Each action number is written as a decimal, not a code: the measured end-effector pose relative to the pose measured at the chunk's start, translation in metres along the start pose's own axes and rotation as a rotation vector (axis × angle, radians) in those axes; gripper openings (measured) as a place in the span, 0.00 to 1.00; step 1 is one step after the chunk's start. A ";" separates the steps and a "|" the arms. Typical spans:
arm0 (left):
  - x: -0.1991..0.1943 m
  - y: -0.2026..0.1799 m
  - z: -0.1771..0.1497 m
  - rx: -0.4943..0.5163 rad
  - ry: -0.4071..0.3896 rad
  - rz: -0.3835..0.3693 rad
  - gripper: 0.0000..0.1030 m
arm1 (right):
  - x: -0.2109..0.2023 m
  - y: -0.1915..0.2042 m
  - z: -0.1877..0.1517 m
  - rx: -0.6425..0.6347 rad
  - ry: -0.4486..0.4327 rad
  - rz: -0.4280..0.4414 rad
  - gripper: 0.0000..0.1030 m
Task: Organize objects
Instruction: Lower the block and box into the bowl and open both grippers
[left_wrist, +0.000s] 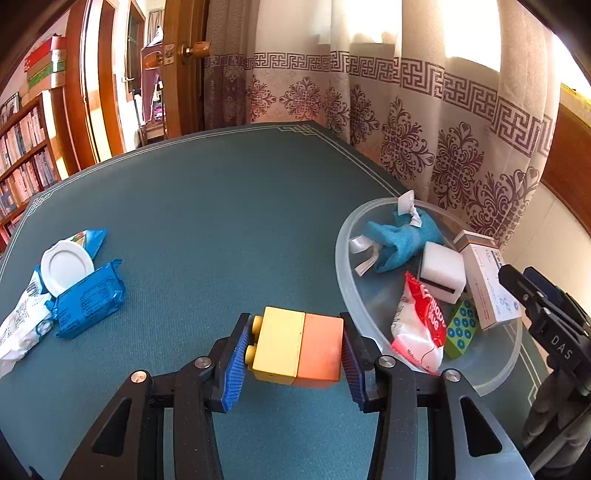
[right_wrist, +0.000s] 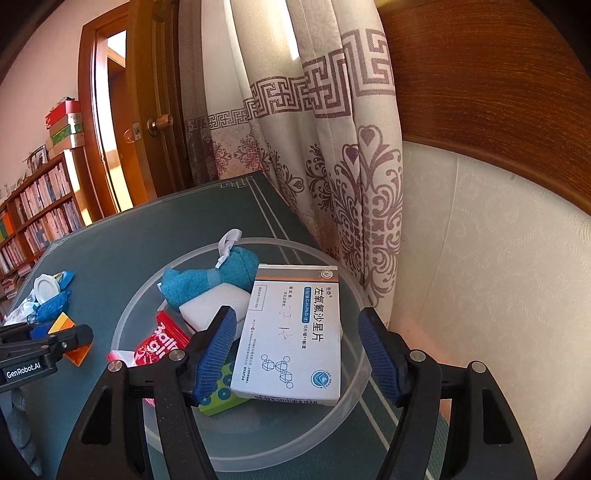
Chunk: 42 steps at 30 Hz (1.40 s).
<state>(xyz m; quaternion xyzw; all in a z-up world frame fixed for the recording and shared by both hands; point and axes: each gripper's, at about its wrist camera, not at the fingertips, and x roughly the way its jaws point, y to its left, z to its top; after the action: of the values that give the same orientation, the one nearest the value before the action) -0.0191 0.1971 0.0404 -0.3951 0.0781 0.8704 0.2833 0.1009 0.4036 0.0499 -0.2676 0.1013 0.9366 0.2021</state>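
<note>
Gripping a yellow-orange block (left_wrist: 300, 346), left claw (left_wrist: 294, 356); right claw (right_wrist: 297, 356) wide apart.

A patterned curtain (left_wrist: 424, 122) hangs behind the green table (left_wrist: 207, 206), beside a wooden door (left_wrist: 181, 74) and bookshelf (left_wrist: 22, 147).

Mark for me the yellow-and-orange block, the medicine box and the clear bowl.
yellow-and-orange block (left_wrist: 301, 345): left wrist view, on its top face at the colour seam.
medicine box (right_wrist: 291, 332): right wrist view, middle of its printed white face.
clear bowl (left_wrist: 341, 258): left wrist view, on its left rim.
</note>
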 end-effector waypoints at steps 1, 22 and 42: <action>0.002 -0.005 0.003 0.008 -0.002 -0.011 0.46 | 0.000 0.001 0.000 0.001 0.000 0.001 0.68; 0.031 -0.053 0.028 0.118 -0.019 -0.115 0.58 | 0.018 -0.001 -0.007 0.006 0.026 -0.011 0.68; 0.027 -0.032 0.026 0.067 -0.062 -0.052 0.99 | 0.013 0.007 -0.009 -0.005 0.021 -0.020 0.68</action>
<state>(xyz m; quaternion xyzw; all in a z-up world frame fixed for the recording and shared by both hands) -0.0320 0.2442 0.0408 -0.3599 0.0881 0.8716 0.3210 0.0918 0.3986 0.0362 -0.2790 0.0981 0.9319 0.2099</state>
